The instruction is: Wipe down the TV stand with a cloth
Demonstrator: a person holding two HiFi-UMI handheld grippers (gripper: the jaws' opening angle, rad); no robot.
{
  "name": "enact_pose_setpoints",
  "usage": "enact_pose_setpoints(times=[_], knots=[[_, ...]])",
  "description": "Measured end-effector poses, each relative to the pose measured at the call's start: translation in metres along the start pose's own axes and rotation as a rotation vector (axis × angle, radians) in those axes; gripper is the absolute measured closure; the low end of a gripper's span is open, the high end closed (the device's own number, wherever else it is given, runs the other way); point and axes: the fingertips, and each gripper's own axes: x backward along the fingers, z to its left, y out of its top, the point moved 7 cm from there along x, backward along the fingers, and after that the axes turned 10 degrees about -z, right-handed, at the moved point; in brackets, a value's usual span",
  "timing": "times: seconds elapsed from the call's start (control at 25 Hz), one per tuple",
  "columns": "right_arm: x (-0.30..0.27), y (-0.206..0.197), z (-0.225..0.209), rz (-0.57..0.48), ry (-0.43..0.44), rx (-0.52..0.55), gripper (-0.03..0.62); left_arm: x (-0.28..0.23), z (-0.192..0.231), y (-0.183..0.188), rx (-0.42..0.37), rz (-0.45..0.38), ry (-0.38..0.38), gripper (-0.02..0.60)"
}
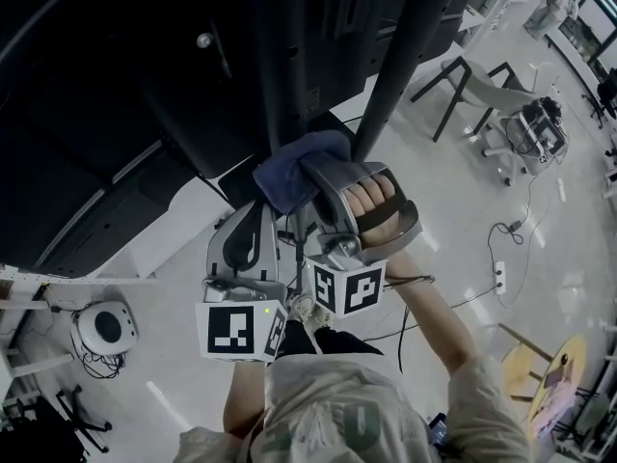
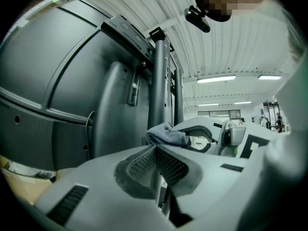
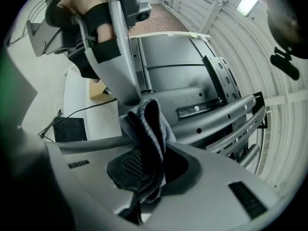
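The dark TV back (image 1: pixel 116 85) hangs on a stand with black upright poles (image 1: pixel 395 56). In the head view my right gripper (image 1: pixel 313 177) is shut on a folded blue cloth (image 1: pixel 299 167), which is pressed against the foot of the nearer pole. From the right gripper view the cloth (image 3: pixel 147 129) stands bunched between the right gripper's (image 3: pixel 151 162) pads, next to the grey stand bars (image 3: pixel 216 114). My left gripper (image 1: pixel 255 210) sits just left of and below the cloth. Its jaws (image 2: pixel 155 148) are shut on nothing, and the cloth (image 2: pixel 166 134) shows just beyond them.
The stand's white base (image 1: pixel 183 225) lies below the TV. On the floor are a power strip (image 1: pixel 498 276) with trailing cables, a round white device (image 1: pixel 104 326) at the left, grey chairs (image 1: pixel 472 85) at the upper right and a wooden round table (image 1: pixel 540 374).
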Motion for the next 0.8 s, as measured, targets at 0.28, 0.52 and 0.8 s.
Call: enact_pose_setpoints(times=[0.28, 0.52, 0.8], knots=[[0.002, -0.01, 0.039, 0.003, -0.012, -0.023, 0.537, 0.006, 0.008, -0.034, 0.009, 0.006, 0.0, 0.566], [0.005, -0.024, 0.085, -0.008, -0.06, -0.027, 0.537, 0.015, 0.01, -0.082, -0.012, -0.013, 0.006, 0.566], [0.012, -0.042, 0.155, -0.02, -0.05, -0.043, 0.537, 0.021, 0.011, -0.143, -0.026, -0.018, 0.015, 0.566]])
